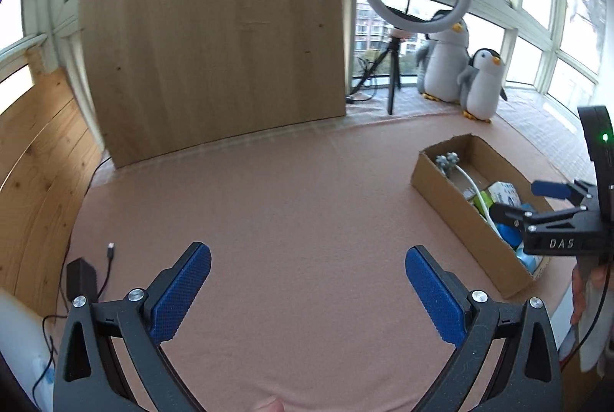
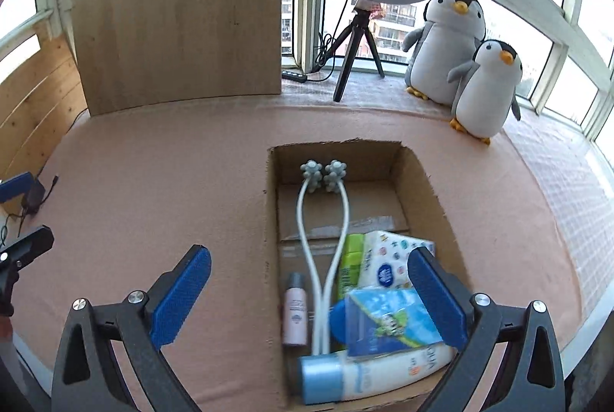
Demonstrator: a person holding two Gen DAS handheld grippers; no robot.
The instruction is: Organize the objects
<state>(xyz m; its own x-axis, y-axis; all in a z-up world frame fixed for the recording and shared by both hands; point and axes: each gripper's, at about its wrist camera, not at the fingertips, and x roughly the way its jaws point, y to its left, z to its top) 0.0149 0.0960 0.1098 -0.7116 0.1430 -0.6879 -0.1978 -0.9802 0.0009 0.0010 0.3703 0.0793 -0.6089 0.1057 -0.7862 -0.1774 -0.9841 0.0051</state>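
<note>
An open cardboard box (image 2: 271, 258) lies on the pink cloth (image 2: 153, 182). Inside it are a white two-armed massage roller (image 2: 323, 220), a small pink bottle (image 2: 294, 312), a green pack (image 2: 351, 266), a patterned tissue pack (image 2: 387, 258), a blue packet (image 2: 387, 320) and a white tube with a blue cap (image 2: 368, 373). Above the box's near end my right gripper (image 2: 307, 297) stands open, holding nothing. My left gripper (image 1: 307, 293) is open over bare cloth, left of the box (image 1: 460, 216). The left wrist view also shows the right gripper (image 1: 524, 200) over the box.
A wooden board (image 1: 215, 47) stands upright at the back. A ring light on a tripod (image 2: 357, 40) and two plush penguins (image 2: 453, 47) sit on the window ledge. A black charger with its cable (image 1: 82, 277) lies at the cloth's left edge by a wood-panelled wall (image 1: 34, 182).
</note>
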